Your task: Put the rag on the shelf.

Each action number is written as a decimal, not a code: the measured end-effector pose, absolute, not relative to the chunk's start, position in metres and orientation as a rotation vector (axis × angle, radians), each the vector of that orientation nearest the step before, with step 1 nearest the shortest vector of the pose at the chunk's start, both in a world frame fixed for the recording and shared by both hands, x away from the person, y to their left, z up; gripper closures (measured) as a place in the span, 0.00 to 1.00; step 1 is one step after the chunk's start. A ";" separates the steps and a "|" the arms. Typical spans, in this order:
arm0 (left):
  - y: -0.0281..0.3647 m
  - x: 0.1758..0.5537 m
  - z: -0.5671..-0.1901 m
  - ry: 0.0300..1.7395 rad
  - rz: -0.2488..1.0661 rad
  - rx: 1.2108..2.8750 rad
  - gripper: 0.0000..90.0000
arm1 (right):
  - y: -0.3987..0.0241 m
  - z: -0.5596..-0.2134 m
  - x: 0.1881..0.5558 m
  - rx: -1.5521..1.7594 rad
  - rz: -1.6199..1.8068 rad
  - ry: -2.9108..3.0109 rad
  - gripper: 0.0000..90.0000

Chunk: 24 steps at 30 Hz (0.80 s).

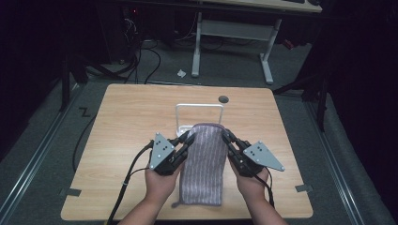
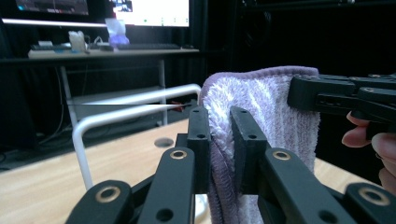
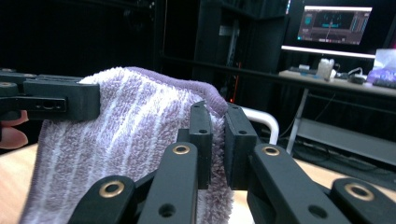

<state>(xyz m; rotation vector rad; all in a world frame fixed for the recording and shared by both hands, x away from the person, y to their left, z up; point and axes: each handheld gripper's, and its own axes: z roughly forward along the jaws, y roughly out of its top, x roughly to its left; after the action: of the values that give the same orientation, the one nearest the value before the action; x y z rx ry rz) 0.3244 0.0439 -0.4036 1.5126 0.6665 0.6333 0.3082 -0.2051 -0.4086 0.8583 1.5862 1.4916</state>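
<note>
Towel [image 1: 204, 161], purple with pale stripes, hangs between the two grippers, its far edge raised off the wooden table [image 1: 122, 122] and its near end trailing down onto the table close to the person's wrists. The left gripper [image 1: 187, 139] has its jaws closed on the towel's left top corner: in the left gripper view the terry cloth [image 2: 261, 107] is pinched tight between the two black jaws and runs down between them. The right gripper [image 1: 226, 137] does the same on the right top corner; in the right gripper view the hemmed edge [image 3: 140, 107] curls over and passes down between its closed jaws. Each gripper view also catches the other gripper farther off, clamped on the opposite corner, with a few of the person's fingers [image 2: 369, 140] behind it.

A white wire rack [image 1: 199, 117] stands on the table just behind the raised towel edge. The towel covers the rack's near lower part, so whether cloth and rack touch cannot be told. The towel's lower end is cut off in both gripper views. The room beyond the table is dark; a desk frame [image 1: 234, 42] and lit monitors [image 3: 334, 23] are only dimly legible.
</note>
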 end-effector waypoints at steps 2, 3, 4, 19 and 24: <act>0.043 0.328 -0.397 0.660 0.647 1.510 0.88 | -0.205 -0.402 0.311 0.849 1.492 1.580 0.93; 0.043 0.330 -0.394 0.656 0.656 1.508 0.88 | -0.205 -0.399 0.313 0.846 1.492 1.576 0.93; 0.043 0.332 -0.390 0.657 0.661 1.503 0.89 | -0.205 -0.396 0.315 0.846 1.493 1.573 0.93; 0.044 0.358 -0.360 0.635 0.692 1.475 0.89 | -0.207 -0.352 0.343 0.828 1.515 1.523 0.94; 0.045 0.372 -0.350 0.639 0.697 1.481 0.89 | -0.205 -0.342 0.354 0.835 1.509 1.527 0.94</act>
<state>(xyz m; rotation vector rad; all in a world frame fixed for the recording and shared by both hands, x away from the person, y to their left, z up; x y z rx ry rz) 0.3722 0.0449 -0.3502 1.4809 0.6389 0.6973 0.3536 -0.2052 -0.3416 0.8346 1.5272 1.5085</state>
